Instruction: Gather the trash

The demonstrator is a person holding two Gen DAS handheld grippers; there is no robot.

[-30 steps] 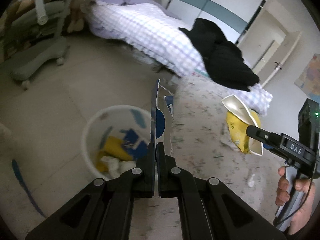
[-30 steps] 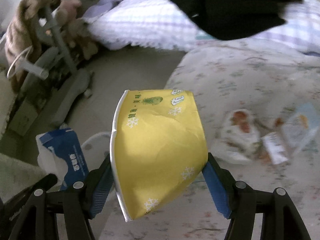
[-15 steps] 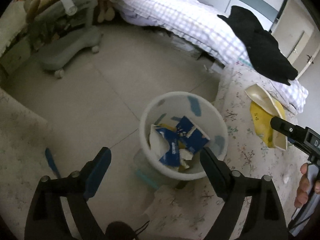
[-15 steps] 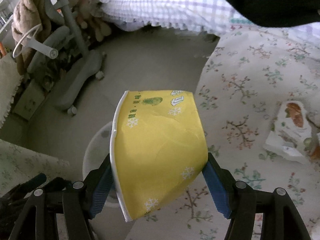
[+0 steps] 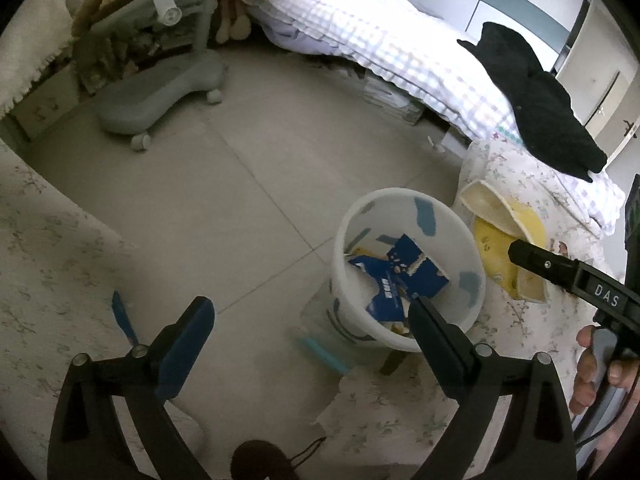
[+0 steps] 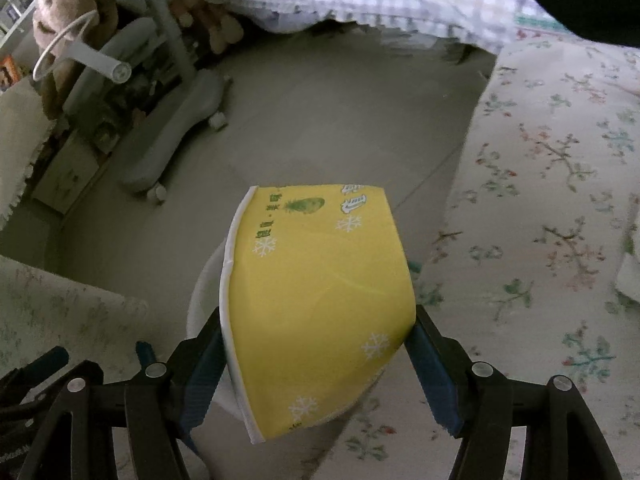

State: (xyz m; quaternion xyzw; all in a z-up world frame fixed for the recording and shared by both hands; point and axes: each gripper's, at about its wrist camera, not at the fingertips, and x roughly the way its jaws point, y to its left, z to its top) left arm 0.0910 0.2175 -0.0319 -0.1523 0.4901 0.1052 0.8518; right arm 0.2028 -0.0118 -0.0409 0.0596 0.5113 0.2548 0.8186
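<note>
A white bin [image 5: 346, 232] stands on the tiled floor beside a floral cloth. A torn blue wrapper [image 5: 400, 276] lies inside it on other trash. My left gripper [image 5: 308, 306] hovers just short of the bin; its jaws are opening wide, with nothing between them. My right gripper [image 6: 316, 332] is shut on a crushed yellow paper cup [image 6: 320, 280], pads pressing both of its sides. The left wrist view shows that cup [image 5: 492, 256] held just right of the bin, close to its rim. In the right wrist view the cup hides most of the bin [image 6: 200, 304].
A grey chair base [image 5: 160, 92] on castors stands at the far left. A bed with a checked cover [image 5: 380, 48] and a black garment [image 5: 532, 92] lies behind. The floral cloth [image 6: 540, 200] stretches to the right. A hand [image 5: 588, 368] grips the right tool.
My left gripper let go of the blue wrapper, which now lies in the bin, and its jaws spread wide. My right gripper carried the yellow cup closer to the bin.
</note>
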